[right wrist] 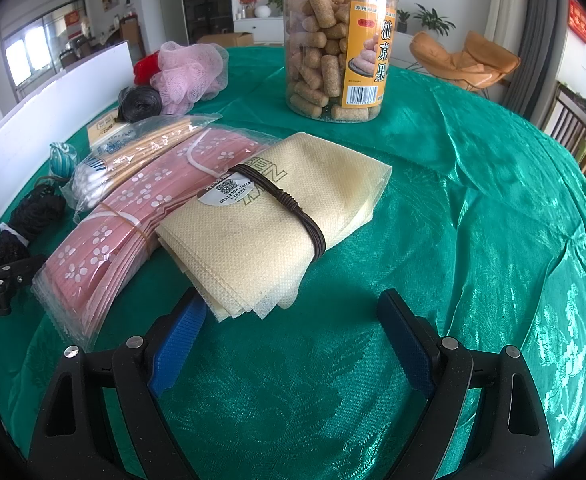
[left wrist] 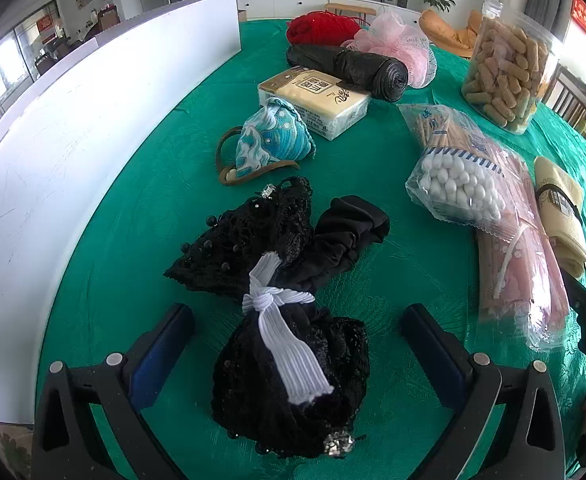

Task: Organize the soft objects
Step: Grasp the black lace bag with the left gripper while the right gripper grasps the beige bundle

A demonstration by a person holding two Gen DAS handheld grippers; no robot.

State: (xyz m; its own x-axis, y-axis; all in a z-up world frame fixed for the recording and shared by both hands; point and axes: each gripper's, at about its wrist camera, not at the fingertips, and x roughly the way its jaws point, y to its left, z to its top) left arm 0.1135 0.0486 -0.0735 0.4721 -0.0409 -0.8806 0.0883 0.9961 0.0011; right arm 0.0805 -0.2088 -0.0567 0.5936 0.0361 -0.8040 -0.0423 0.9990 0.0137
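**Both claws wide open over a green table full of soft stuff**

Left gripper (left wrist: 293, 344) spread wide, jaws on either side of the black lace bundle (left wrist: 289, 380) but not touching it. Bundle tied round the middle with a white elastic band (left wrist: 281, 320), lying on the green tablecloth (left wrist: 141, 240). Just past it, a crumpled black cloth (left wrist: 349, 232) touching the lace. Farther along: a teal patterned pouch (left wrist: 269, 140) with a brown cord, resting against a tissue pack (left wrist: 317, 96), then a black bag roll (left wrist: 349, 66), pink mesh puff (left wrist: 401, 46) and red yarn (left wrist: 321, 28) at the far end. White board (left wrist: 73, 120) standing upright along the left side.

Right gripper (right wrist: 293, 332) also open, gripping nothing, hovering over bare cloth, left finger right at the near corner of the folded beige cloth (right wrist: 261, 220); touching or not, hard to say from this angle. Beige cloth wrapped by a brown hair tie (right wrist: 293, 208), overlapping a pink flowered pack (right wrist: 125, 216). Cotton swab bag (right wrist: 133, 156) just beside that. Clear snack jar (right wrist: 333, 40) upright, well apart behind.
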